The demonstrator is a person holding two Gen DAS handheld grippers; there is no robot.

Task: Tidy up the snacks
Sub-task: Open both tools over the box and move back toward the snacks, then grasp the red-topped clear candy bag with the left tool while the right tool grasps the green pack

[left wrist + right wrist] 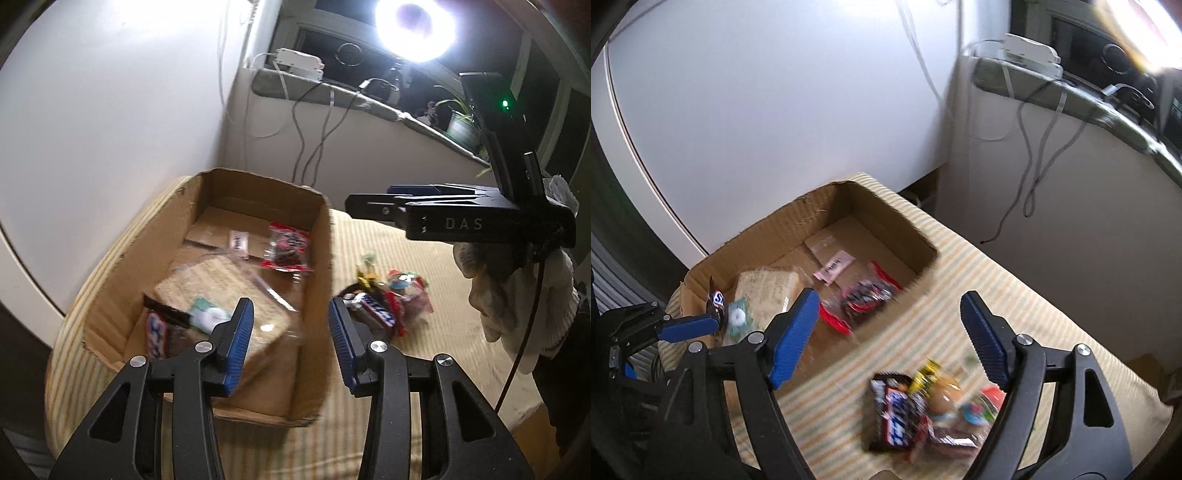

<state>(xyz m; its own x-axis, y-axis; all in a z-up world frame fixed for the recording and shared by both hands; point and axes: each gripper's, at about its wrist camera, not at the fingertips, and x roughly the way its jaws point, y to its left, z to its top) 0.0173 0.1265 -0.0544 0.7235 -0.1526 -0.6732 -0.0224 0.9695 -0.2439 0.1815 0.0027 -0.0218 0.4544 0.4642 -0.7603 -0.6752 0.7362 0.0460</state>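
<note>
Left wrist view: left claw parted, empty, over a cardboard box on a striped worktop; bright lamp above the windowsill. Right wrist view: right claw wide, empty, above loose snacks beside the box; white wall.

White letters "DAS" stand on the black body of the right gripper, seen ahead and to the right of the left tool. Lettering on the snack wrappers is too blurred to read.
</note>
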